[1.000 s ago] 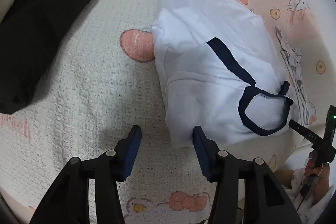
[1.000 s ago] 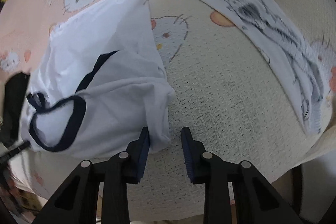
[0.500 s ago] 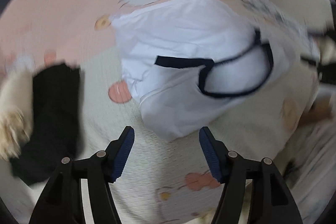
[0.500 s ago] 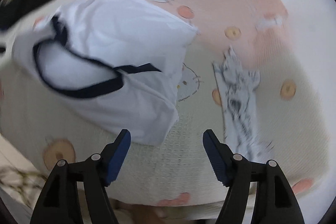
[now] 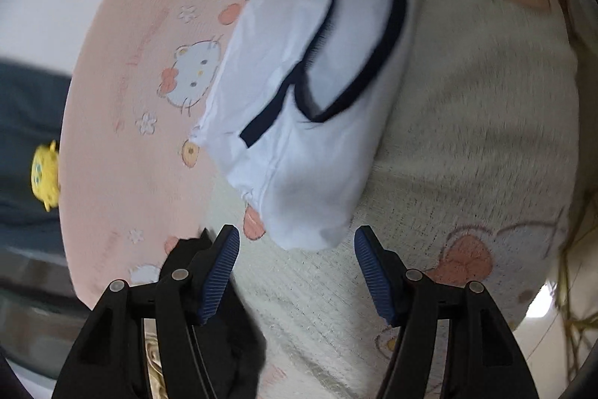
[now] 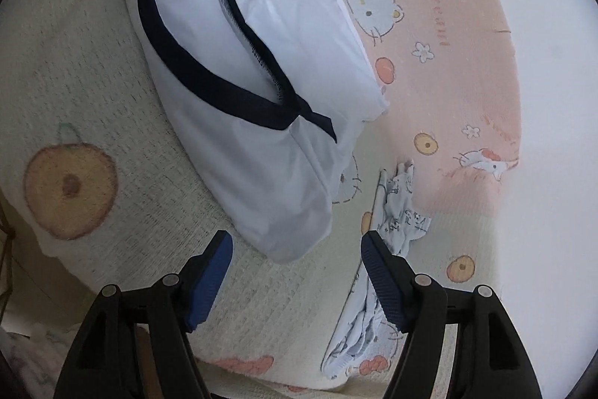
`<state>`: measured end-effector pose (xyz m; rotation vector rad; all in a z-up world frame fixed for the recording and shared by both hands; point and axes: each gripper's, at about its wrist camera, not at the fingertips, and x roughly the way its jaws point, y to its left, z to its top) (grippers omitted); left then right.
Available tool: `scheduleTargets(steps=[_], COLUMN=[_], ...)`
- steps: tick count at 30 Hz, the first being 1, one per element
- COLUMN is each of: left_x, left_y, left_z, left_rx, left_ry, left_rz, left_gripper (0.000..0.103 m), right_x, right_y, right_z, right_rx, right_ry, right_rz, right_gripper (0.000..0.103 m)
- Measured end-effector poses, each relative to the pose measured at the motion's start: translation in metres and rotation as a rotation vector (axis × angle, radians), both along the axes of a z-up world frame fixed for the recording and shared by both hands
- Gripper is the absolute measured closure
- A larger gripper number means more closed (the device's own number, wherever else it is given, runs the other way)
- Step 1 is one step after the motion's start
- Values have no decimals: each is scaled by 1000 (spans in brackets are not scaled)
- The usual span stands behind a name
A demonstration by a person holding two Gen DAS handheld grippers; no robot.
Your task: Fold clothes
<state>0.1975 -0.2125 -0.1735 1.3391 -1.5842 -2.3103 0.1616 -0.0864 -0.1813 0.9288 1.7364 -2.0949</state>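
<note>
Your left tongs (image 5: 297,272) are spread wide and hold nothing; their blue pads (image 5: 220,272) hang just short of the folded white shirt (image 5: 299,144). A black garment (image 5: 224,343) lies partly hidden behind the left finger, its shape hard to read. Your right tongs (image 6: 297,277) are spread too, empty, with the same white shirt (image 6: 254,122) just beyond them on the cartoon-print blanket (image 6: 93,92). The shirt's navy-trimmed neckline (image 6: 209,77) faces up. A patterned pale garment (image 6: 396,212) runs under the right finger, its lower part blocked. Farther off, the blanket's pink border (image 6: 448,25) blurs toward the frame edge.
</note>
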Motion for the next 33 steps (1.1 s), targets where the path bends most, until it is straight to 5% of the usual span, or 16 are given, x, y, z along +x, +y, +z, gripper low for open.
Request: scheduleTargets(steps=[13,19,26,30,33], left_x=[-31,-45,-58,-59,-54], left_y=[14,18,2,4,3], left_z=[-25,-33,-30,-34,-34], left_rx=[-83,-128,-102,-111,-60], left_ry=[34,57,84,84,67], left_rz=[-25,-54,23,7,-5], left_gripper=[39,31,16,17,36], right_x=[-17,-19,-13,-14,-18], right_y=[-2,-13,-5,-8,-10], right_z=[-34,-39,-42,-45,-46], right_rx=[114,150,166,187,185], right_ry=[80,105,120,119,97], right_rz=[178,234,268,267,257], right_gripper=[28,27,27,27,31])
